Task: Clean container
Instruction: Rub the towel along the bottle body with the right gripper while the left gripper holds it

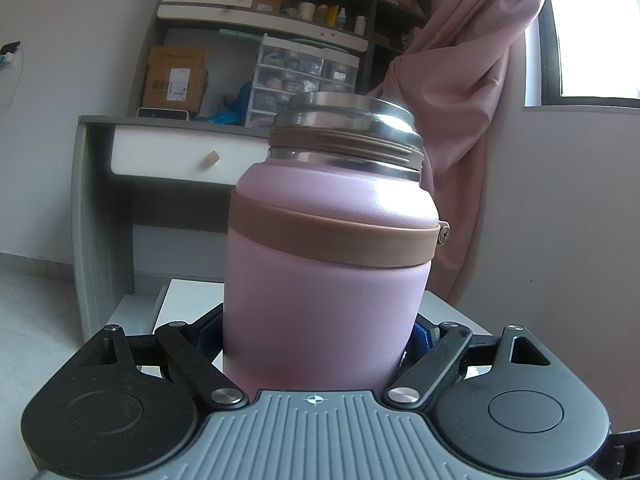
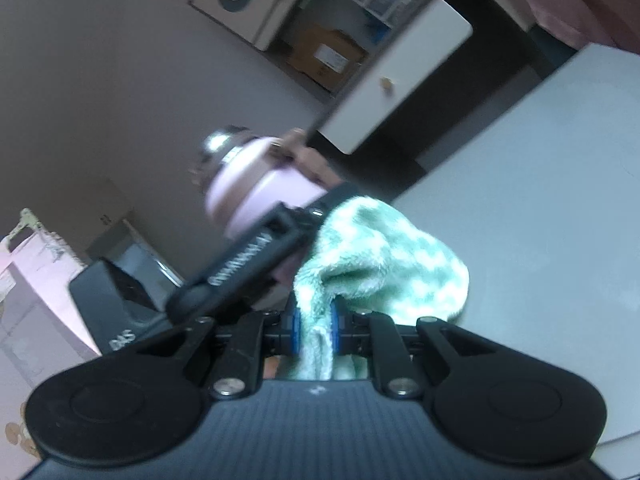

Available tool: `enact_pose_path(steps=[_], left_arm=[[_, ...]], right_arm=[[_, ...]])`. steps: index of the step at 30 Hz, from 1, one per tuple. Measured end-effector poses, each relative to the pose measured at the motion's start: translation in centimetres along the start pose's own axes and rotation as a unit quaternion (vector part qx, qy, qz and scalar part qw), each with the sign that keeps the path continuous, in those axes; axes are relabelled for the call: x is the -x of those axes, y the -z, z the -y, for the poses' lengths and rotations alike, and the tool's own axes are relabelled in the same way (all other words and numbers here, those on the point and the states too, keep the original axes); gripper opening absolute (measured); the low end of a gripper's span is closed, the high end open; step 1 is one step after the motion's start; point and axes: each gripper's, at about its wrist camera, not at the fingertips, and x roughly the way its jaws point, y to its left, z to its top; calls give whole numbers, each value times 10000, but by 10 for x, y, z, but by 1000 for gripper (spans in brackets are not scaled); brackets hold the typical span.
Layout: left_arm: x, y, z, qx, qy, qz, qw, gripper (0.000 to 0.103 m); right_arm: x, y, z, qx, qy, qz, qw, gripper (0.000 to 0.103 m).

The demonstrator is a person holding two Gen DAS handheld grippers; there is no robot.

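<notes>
Pink container clamped upright in left hand-held gripper.
Right hand-held gripper clenched on green cloth, above white table.

1. We hold the container upright between the left gripper fingers, dead centre in the left wrist view, lid off.
2. The table lies under and behind it.
3. At 10 o'clock beyond stands a desk, its drawer facing us; shelves rise at 12, a curtain at 2.
4. In the right wrist view, the cloth sits clamped in the right gripper, with the container at 11 o'clock beyond it.
</notes>
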Motion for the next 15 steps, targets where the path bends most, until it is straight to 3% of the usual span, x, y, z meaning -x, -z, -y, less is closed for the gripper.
enact_pose_path(steps=[15], left_arm=[[1, 1, 4, -16, -18, 5, 10000, 86]], right_arm=[[-18, 11, 11, -79, 659, -405, 9970, 14]])
